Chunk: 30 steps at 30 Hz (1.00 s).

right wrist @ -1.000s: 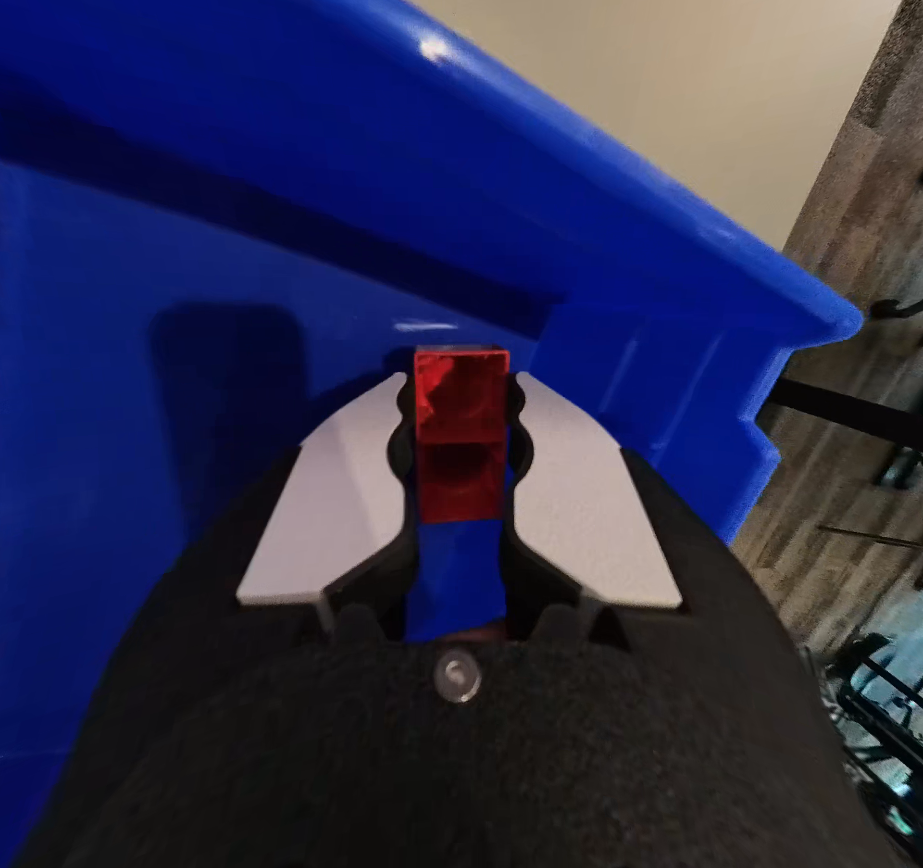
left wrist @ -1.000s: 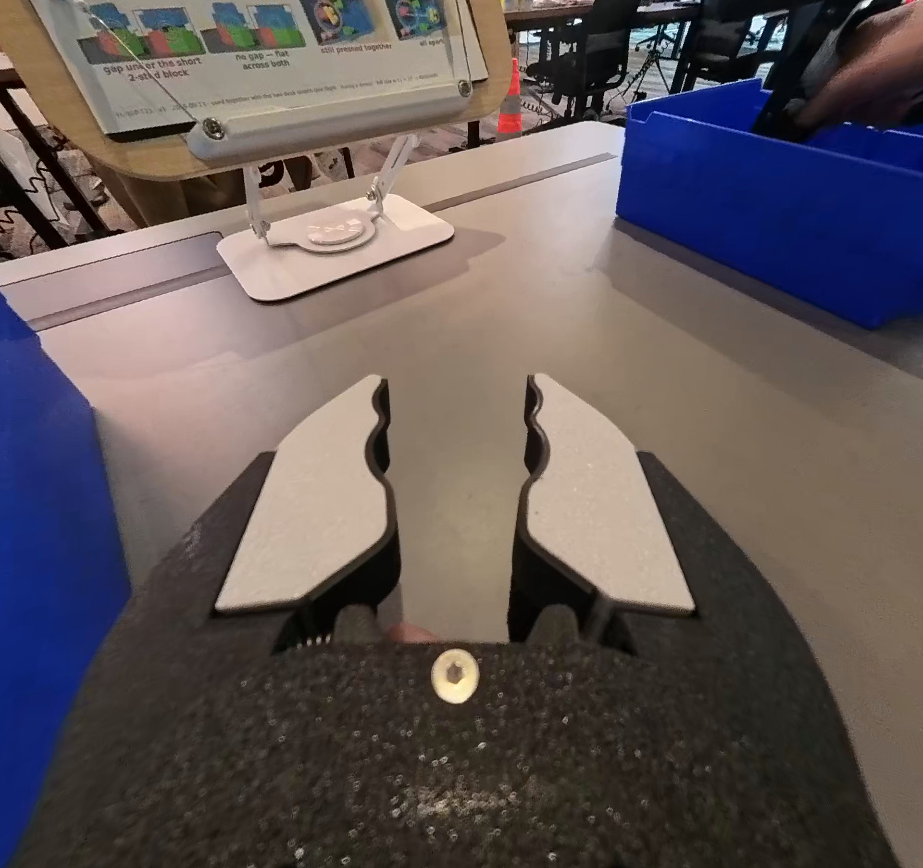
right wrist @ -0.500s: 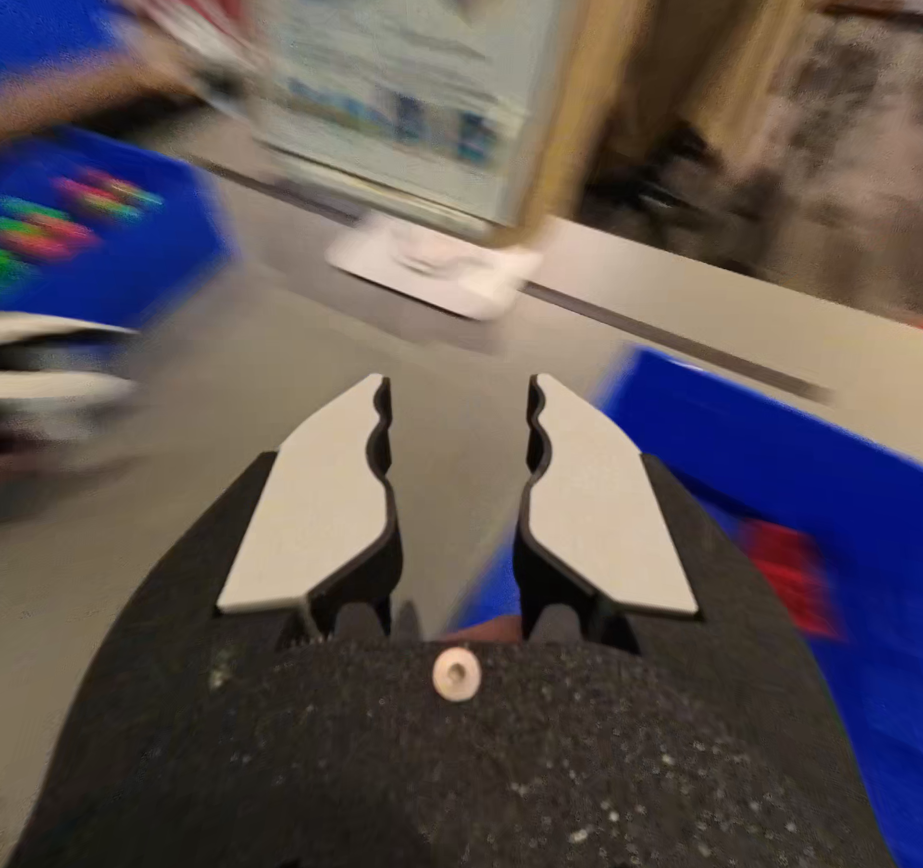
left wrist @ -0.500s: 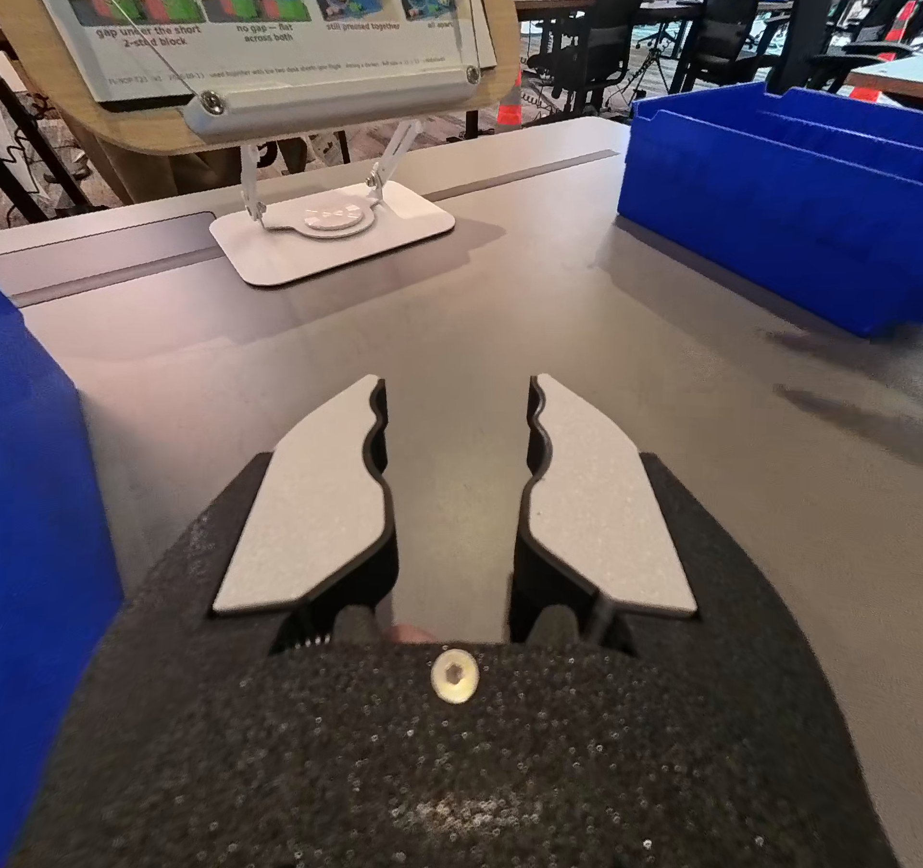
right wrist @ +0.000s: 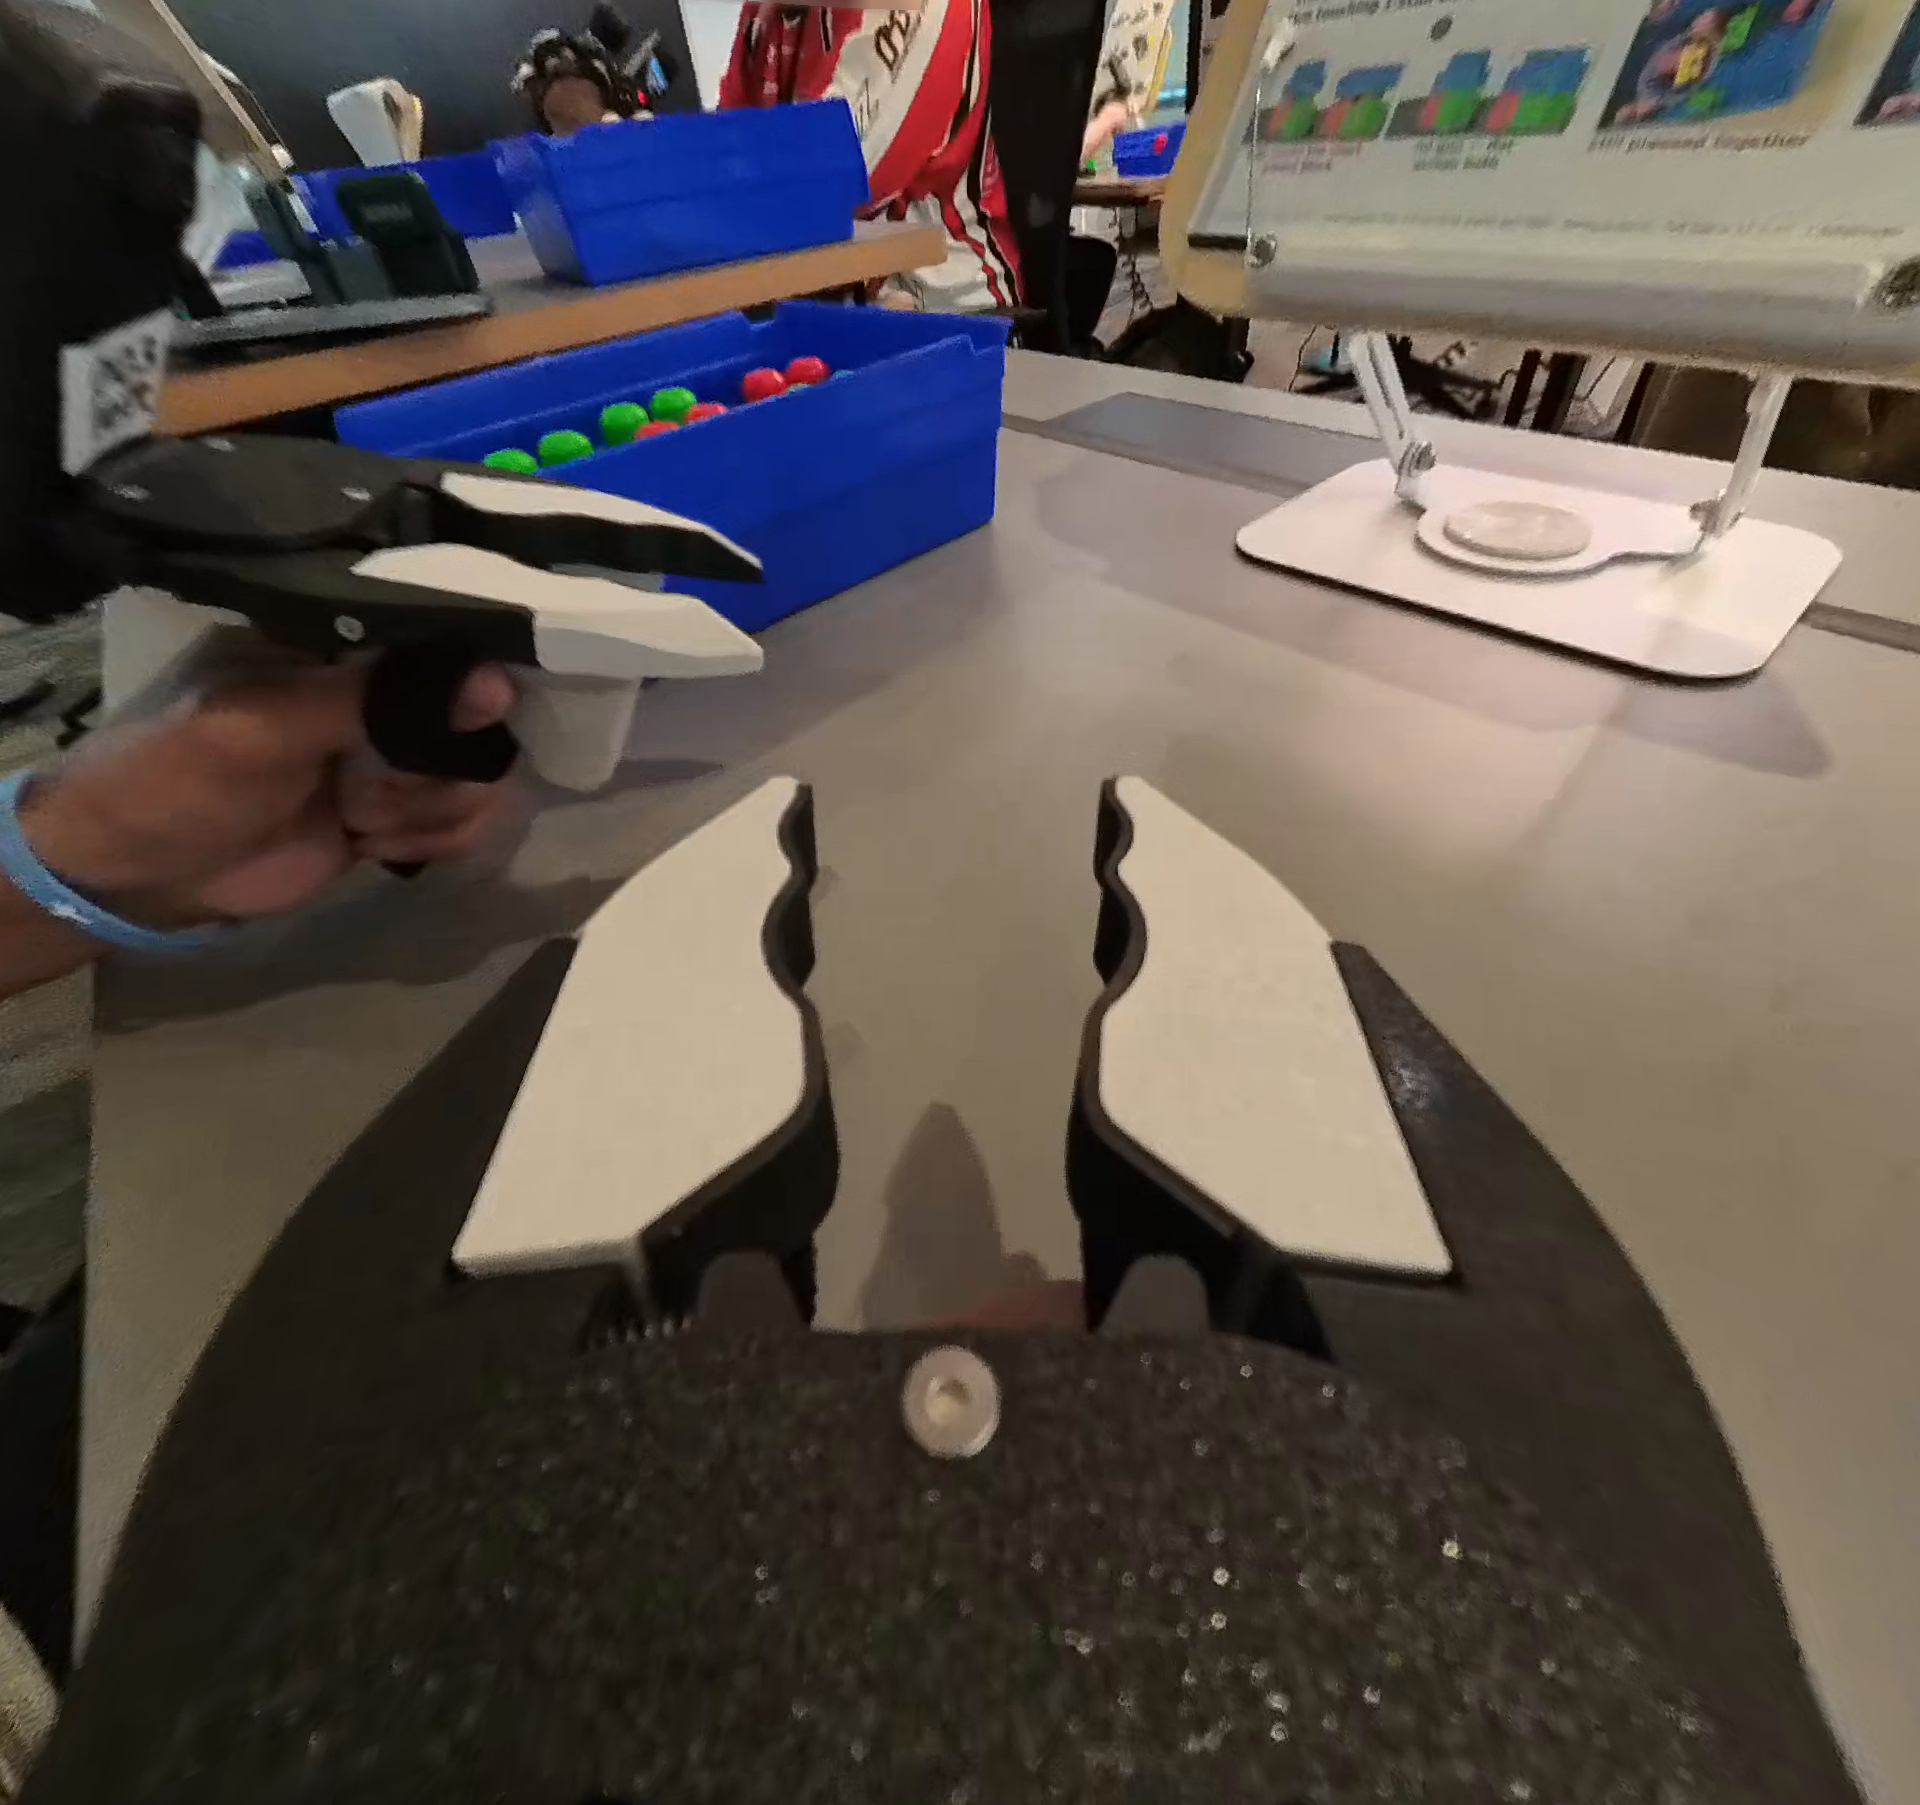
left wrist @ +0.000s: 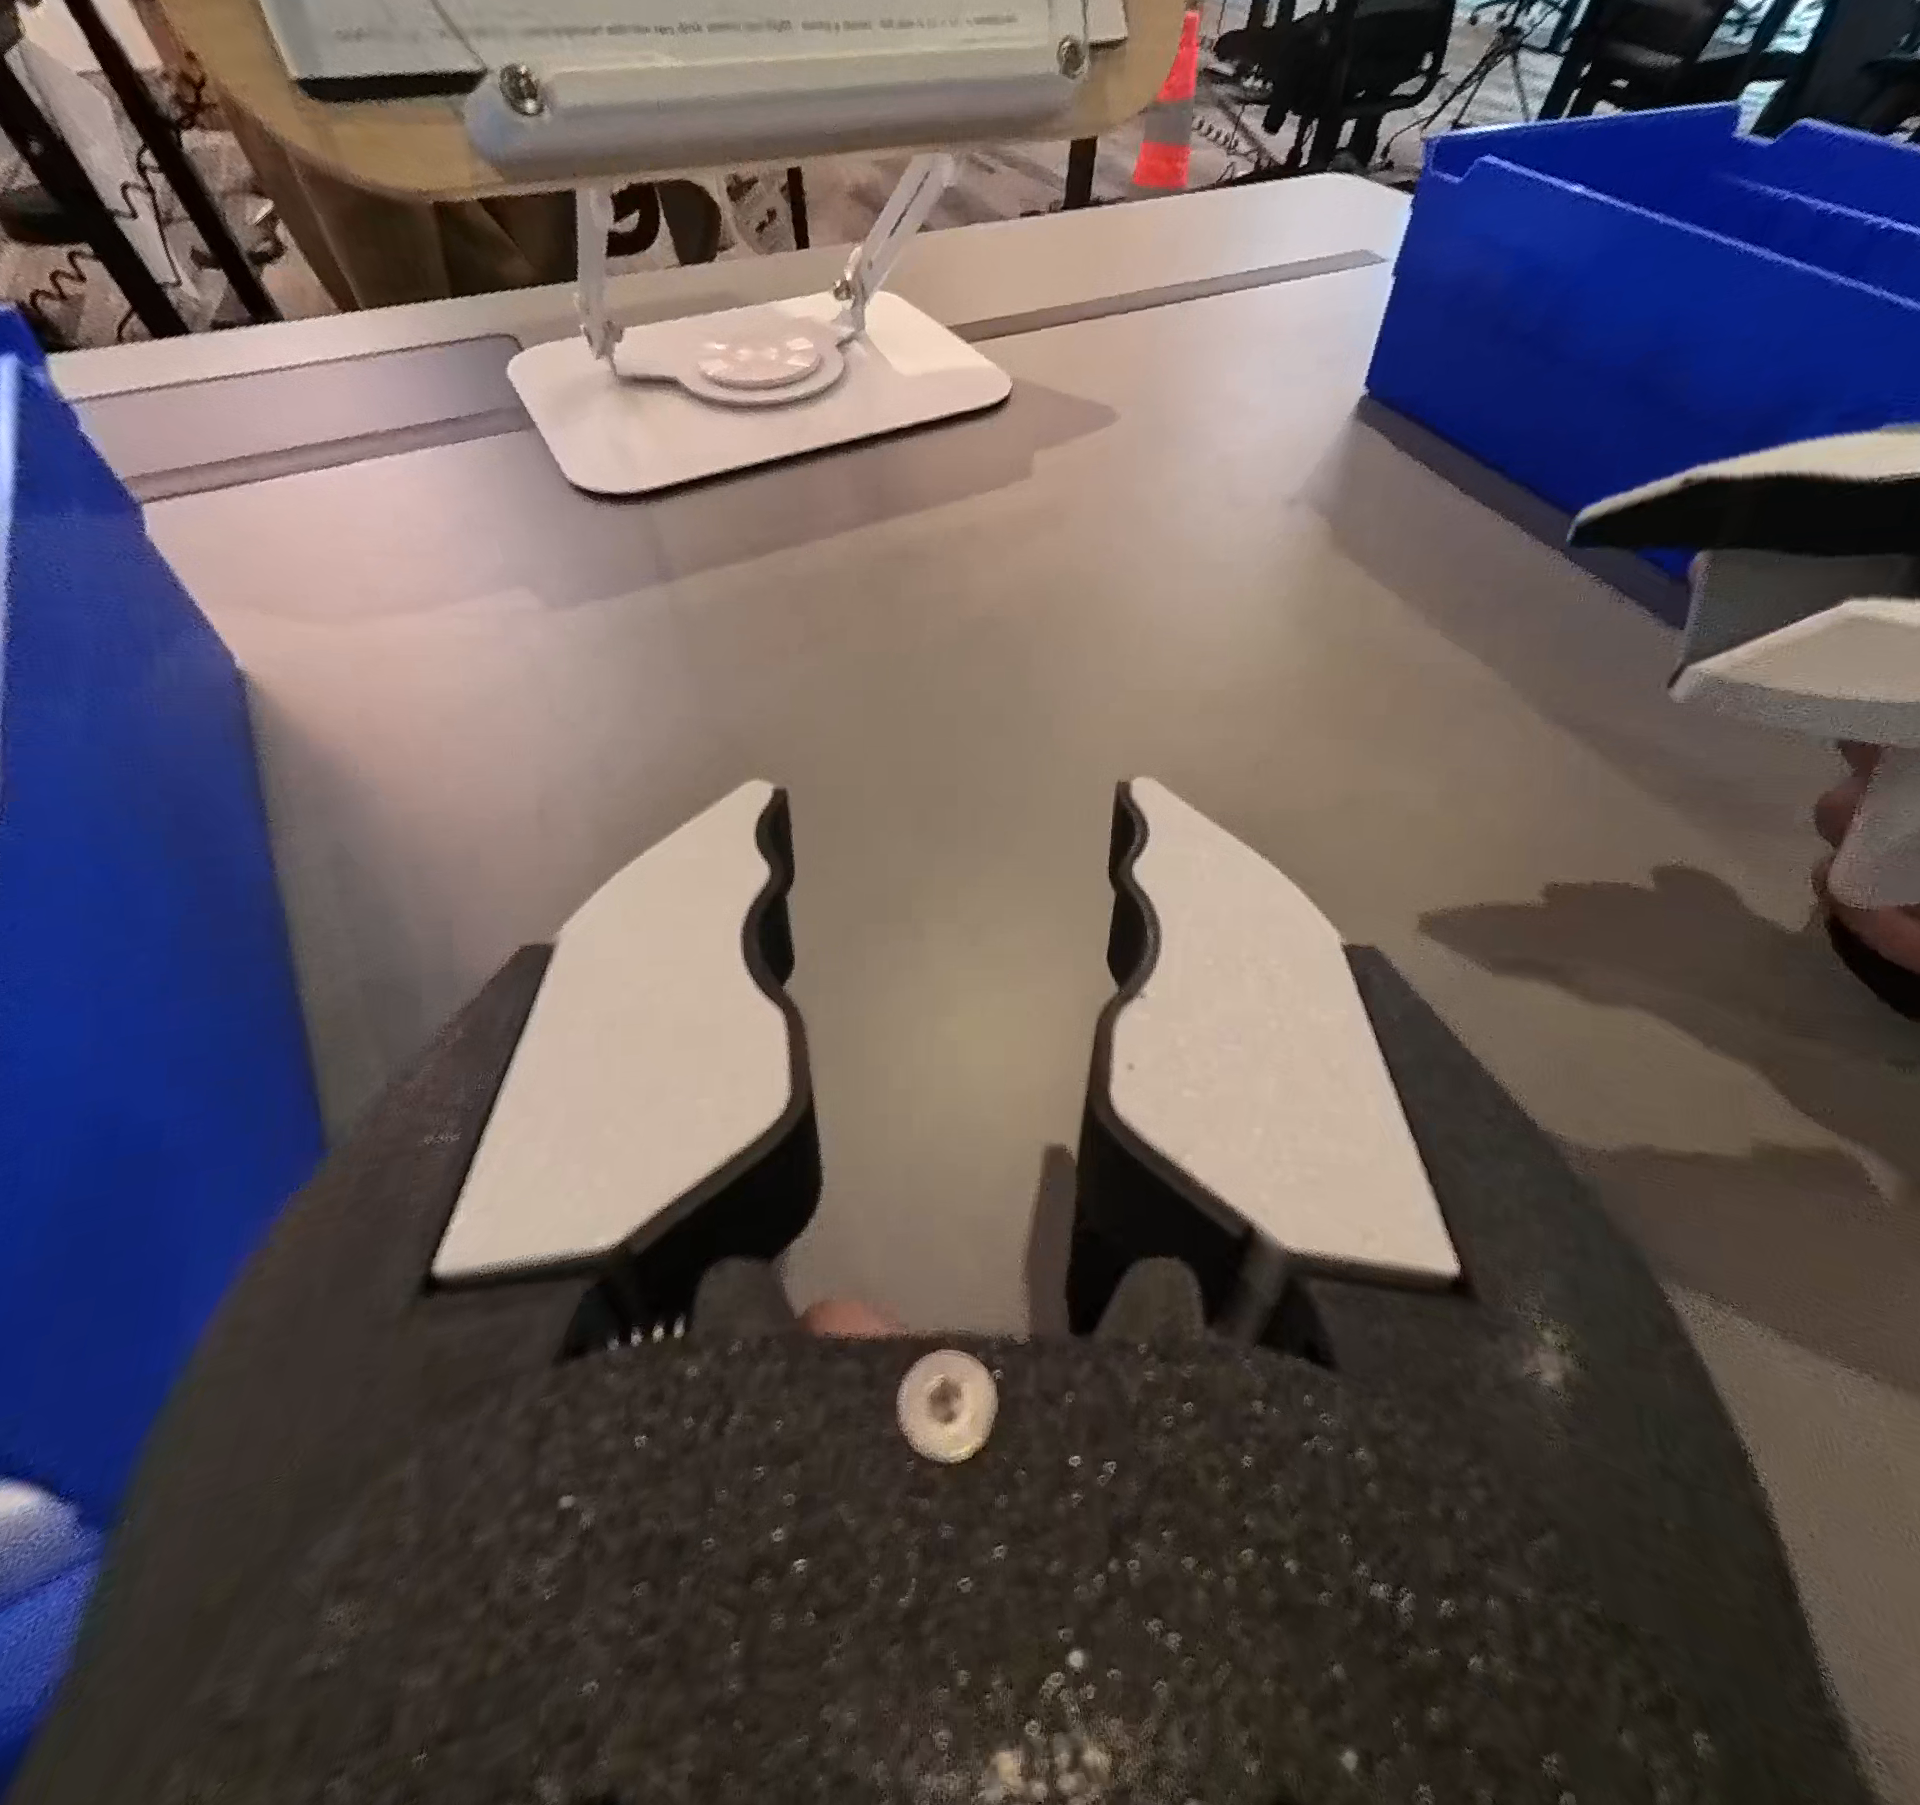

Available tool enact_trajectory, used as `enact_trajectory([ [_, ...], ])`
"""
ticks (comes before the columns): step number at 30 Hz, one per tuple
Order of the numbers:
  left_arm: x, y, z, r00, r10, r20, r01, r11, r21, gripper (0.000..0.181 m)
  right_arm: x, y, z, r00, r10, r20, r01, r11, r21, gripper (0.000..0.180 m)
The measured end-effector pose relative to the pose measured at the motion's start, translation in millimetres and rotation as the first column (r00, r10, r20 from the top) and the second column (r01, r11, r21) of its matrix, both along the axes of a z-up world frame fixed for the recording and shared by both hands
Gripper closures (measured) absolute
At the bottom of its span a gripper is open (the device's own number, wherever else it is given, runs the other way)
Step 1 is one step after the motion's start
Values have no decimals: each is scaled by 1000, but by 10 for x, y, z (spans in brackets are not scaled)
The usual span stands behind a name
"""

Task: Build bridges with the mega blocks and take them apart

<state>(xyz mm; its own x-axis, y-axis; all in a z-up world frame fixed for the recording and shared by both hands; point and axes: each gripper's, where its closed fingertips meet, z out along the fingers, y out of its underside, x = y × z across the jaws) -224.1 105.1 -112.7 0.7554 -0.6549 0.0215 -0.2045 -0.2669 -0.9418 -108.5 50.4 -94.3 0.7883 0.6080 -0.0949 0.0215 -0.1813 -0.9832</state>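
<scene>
Grey bench [left wrist: 935, 633], bare between two blue bins: one at its left edge [right wrist: 810, 477] holding red and green mega blocks [right wrist: 623, 423], one at its right [left wrist: 1621, 301]. Instruction card [right wrist: 1579, 82] with printed text and pictures on a white stand [left wrist: 758, 394] at the far edge. Left hand-held gripper [left wrist: 945, 882] and right hand-held gripper [right wrist: 954, 872], both spread and empty above bare bench.

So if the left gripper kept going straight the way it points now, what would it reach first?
The left gripper, jaws open and empty, points across bare grey table. First in line looks like the white stand base of the instruction board, though depth is hard to judge.
</scene>
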Motion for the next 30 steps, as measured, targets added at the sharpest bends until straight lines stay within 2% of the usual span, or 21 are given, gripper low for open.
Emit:
enact_trajectory([
  [2, -190, 26, 46, 993, 89, -73, -89, 996, -9, 124, 3, 23, -14, 1000, 4, -14, -4, 1000, -16, 128],
  [4, -525, 6, 257, 968, 192, -159, -194, 981, 5, 125, -21, 29, 9, 999, 21, -34, -22, 1000, -22, 128],
  [6, -851, -62, 631, 960, 227, -167, -230, 973, 1, 129, -40, 35, 17, 998, 35, -45, -36, 999, -21, 128],
  [8, -1245, -48, 928, 929, 264, -259, -282, 959, -32, 130, -89, 23, 23, 996, 68, -66, -71, 997, -44, 127],
  [11, -1712, 134, 1095, 879, 283, -383, -360, 921, -148, 127, -150, -21, 99, 992, 100, -80, -102, 995, -21, 128],
  [14, -2031, 407, 852, 833, 278, -478, -450, 843, -294, 125, -220, -63, 97, 991, 125, -50, -126, 992, -11, 128],
  [18, -2136, 609, 265, 860, 237, -452, -481, 672, -562, 123, -282, -97, 69, 989, 149, -19, -150, 989, -9, 128],
  [19, -2182, 653, 166, 850, 246, -465, -504, 636, -584, 122, -291, -105, 56, 988, 155, -10, -155, 988, -10, 128],
  [22, -2291, 733, -31, 812, 257, -524, -562, 586, -583, 116, -280, -106, 19, 988, 153, 9, -153, 988, -15, 128],
  [27, -2501, 711, -150, 737, 231, -635, -643, 531, -553, 107, -219, -96, 7, 988, 149, -32, -150, 988, -41, 129],
  [30, -2617, 731, -171, 712, 253, -655, -668, 532, -520, 108, -163, -77, -4, 990, 133, -41, -135, 990, -51, 130],
])
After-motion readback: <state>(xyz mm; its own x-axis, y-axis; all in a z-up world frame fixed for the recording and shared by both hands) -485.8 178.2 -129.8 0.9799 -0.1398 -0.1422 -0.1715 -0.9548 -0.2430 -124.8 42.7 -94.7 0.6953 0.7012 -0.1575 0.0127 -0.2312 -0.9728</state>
